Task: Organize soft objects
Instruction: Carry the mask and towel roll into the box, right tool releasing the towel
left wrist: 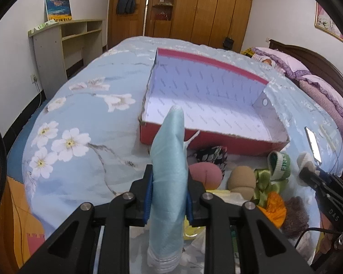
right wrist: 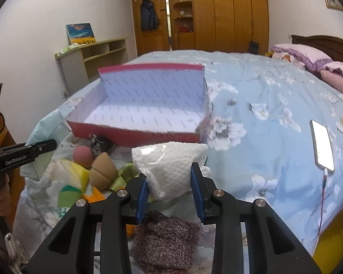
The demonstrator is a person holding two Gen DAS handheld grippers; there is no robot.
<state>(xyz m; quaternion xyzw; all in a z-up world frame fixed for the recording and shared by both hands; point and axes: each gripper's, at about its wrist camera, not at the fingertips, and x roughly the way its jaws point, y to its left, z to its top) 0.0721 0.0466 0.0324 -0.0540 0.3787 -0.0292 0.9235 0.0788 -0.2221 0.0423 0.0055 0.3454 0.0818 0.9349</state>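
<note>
Blue cloth (left wrist: 169, 171) fills left hand-held gripper (left wrist: 168, 196); right hand-held gripper (right wrist: 171, 189) pinches half-hidden white pad (right wrist: 169, 164).

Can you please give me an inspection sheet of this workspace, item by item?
Surface: bed with a light blue floral bedspread.
Job's things: open red cardboard box with white lining, nothing seen inside; folded light blue face mask; white fluffy pad in clear wrap; pink round sponge; tan round sponge; mottled brown knitted piece; green and white knitted piece.
Clutter: white smartphone, screen lit.
Grippers: left gripper shut on the mask; right gripper shut on the pad.
Cables: charging cable plugged into the smartphone.
Surroundings: wooden wardrobe, beige shelf desk, purple pillows.
</note>
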